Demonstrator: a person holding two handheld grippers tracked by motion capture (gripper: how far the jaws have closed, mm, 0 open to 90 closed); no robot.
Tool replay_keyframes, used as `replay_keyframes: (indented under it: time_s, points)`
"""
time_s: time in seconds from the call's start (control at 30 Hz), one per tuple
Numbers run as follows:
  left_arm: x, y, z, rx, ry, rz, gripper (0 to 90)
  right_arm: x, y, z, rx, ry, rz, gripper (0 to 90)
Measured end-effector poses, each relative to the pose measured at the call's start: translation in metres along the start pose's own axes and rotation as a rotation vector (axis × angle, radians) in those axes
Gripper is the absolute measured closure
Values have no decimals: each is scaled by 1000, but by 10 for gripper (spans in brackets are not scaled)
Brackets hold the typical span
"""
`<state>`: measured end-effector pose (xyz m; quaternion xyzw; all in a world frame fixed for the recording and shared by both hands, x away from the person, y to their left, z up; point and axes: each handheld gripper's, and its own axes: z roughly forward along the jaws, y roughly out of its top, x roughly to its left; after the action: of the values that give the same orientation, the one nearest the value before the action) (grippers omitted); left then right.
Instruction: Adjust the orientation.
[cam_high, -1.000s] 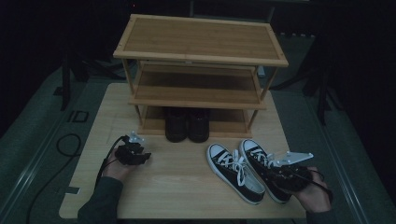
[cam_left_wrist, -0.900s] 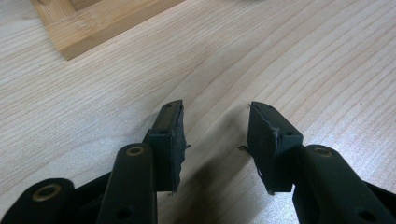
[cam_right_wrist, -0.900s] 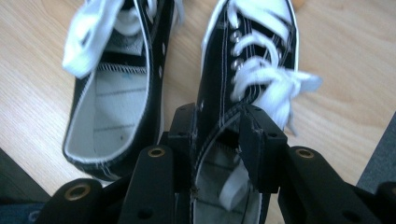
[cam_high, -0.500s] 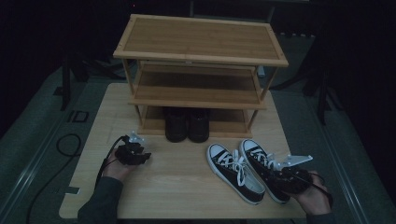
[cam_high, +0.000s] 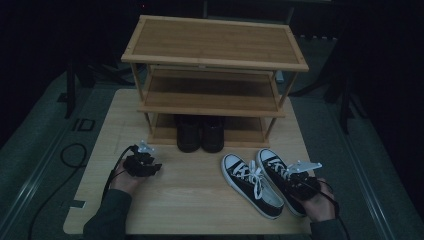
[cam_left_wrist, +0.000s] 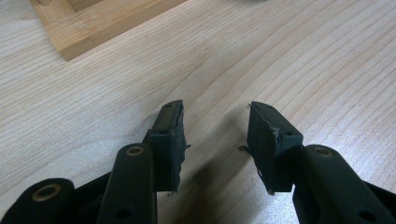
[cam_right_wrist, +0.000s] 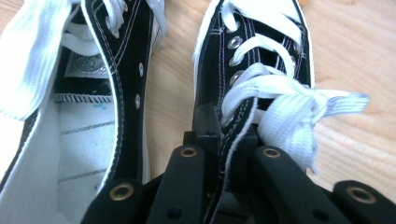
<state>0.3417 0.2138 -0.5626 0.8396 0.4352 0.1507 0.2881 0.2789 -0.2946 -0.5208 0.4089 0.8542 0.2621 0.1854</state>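
While our left gripper (cam_high: 150, 161) idles at lower left of the high view, jaws apart over bare table (cam_high: 200, 200) and gripping nothing, our right gripper (cam_high: 290, 176) sits at lower right on the right sneaker (cam_high: 277, 172). In the right gripper view its jaws have just been closing and now pinch that sneaker's (cam_right_wrist: 261, 60) black side wall at the collar, one pad outside, one inside by the laces. The left sneaker (cam_high: 250, 184) lies just beside it, toes pointing up-frame toward the rack (cam_high: 215, 60); we see it at the left of the right gripper view (cam_right_wrist: 70, 116). Both sneakers rest flat on the table. A dark pair of shoes (cam_high: 200, 134) sits on the rack's bottom shelf, centre frame. In the left gripper view we see a rack corner (cam_left_wrist: 93, 23) at upper left.
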Motion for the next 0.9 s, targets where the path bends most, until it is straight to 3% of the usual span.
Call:
replay_keyframes:
  time_s: [0.13, 0.3, 0.47, 0.7, 0.9]
  points:
    - [0, 0, 0, -2, -3, -5, 568, 3, 4, 5, -32, -29, -32, 874]
    - [1, 0, 0, -3, -4, -4, 568, 4, 19, 9, -60, -5, -68, 874]
    - [1, 0, 0, -3, -4, -3, 568, 8, 39, 19, -56, -12, -128, 873]
    - [1, 0, 0, -2, -6, -3, 568, 13, 46, 32, -21, 19, -188, 871]
    - [1, 0, 0, -1, -4, -3, 569, 12, 42, 29, -31, 51, -184, 865]
